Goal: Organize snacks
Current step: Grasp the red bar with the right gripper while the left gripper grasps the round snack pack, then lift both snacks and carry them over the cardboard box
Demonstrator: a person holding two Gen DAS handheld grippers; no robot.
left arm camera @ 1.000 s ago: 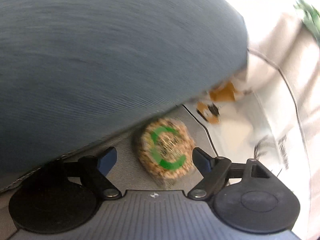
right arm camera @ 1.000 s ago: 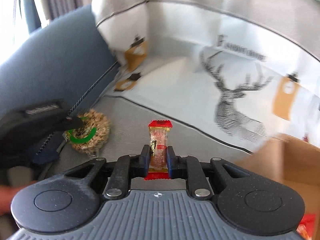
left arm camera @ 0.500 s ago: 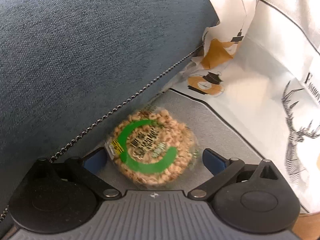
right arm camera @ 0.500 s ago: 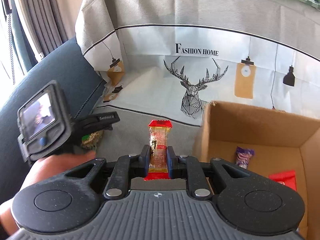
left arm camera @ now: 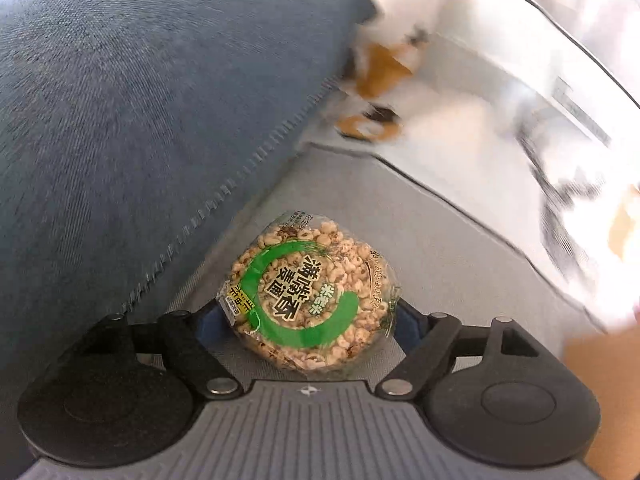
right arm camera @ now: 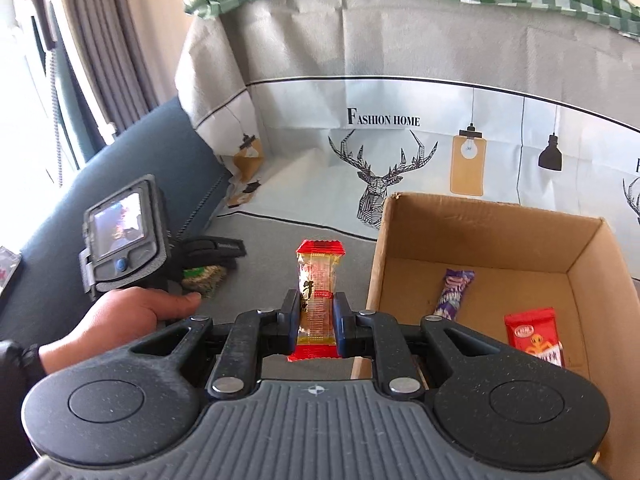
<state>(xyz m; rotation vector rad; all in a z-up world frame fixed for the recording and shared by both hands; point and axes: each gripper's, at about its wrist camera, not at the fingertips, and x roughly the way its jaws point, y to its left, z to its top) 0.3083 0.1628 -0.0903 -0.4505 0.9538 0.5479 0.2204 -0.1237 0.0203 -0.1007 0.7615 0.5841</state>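
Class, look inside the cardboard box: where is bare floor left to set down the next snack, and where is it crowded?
Inside the box, the floor is bare behind the purple bar up to the back wall, and between that bar and the red packet. The near right corner, around the red packet, is the crowded part. The floor against the near left wall is hidden.

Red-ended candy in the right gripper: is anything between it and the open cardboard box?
Nothing visible blocks it. The right gripper is shut on the red-ended clear-wrapped candy, just left of the brown cardboard box. The box's near-left wall is the only edge to clear; inside lie a purple wrapper and a red packet.
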